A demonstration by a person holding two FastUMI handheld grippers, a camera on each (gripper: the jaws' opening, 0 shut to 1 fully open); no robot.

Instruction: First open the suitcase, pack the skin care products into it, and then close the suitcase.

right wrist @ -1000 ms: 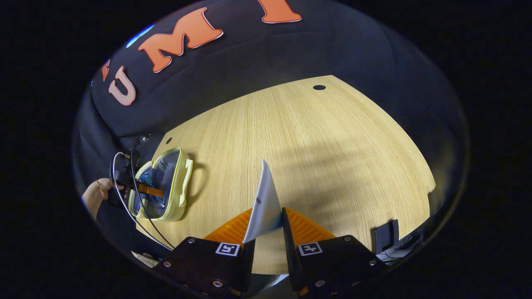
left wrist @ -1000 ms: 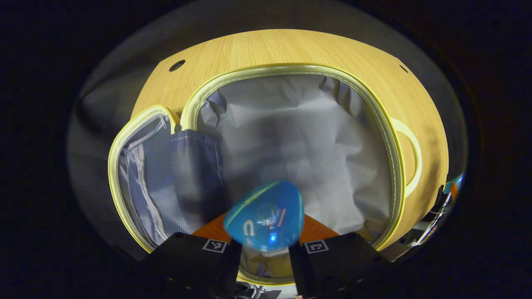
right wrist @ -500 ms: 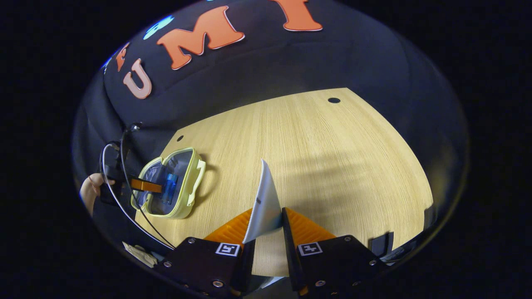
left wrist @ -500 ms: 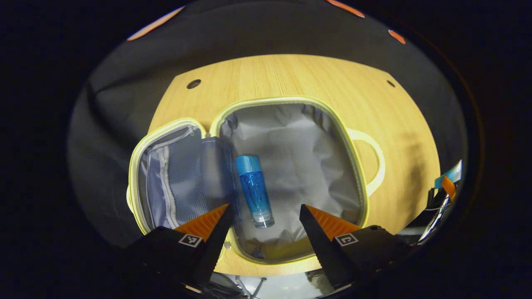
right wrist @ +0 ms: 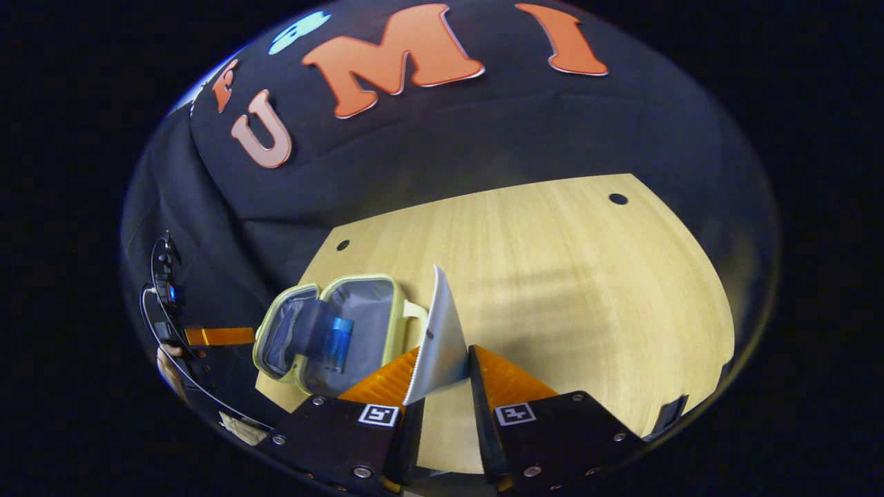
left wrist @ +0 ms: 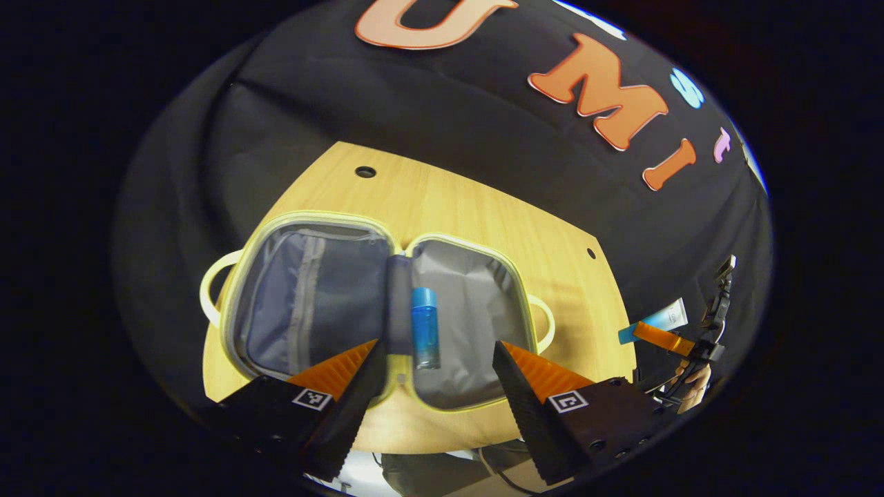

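- The blue bottle (left wrist: 425,336) lies in the open suitcase (left wrist: 376,228), at the centre of the left gripper view, in the right-hand half just beside the middle hinge. One second ago it was clamped between the left gripper's fingers over the grey lining; half a second ago it was already lying there, released.
- In the right gripper view the same bottle (right wrist: 338,343) shows low and left of centre, inside the suitcase (right wrist: 387,283), whose lid is folded flat on the table (right wrist: 552,276).
- The left gripper (left wrist: 435,373) now has its fingers spread wide with nothing between them. Since the release it has drawn back and up: the suitcase looks smaller, and the booth wall takes the upper part of the frame.
- I read this as one product packed and the left hand free.
- The right gripper (right wrist: 442,376) has its fingers closed on a white tube (right wrist: 442,331), which stands up at lower centre of its view. That grip is unchanged across the second.
- The right gripper has come nearer the case, which sits closer to its fingers than before. At the right edge of the left gripper view it also appears farther off, with the tube (left wrist: 666,319).
- The tube probably goes in next; closing is not yet begun.
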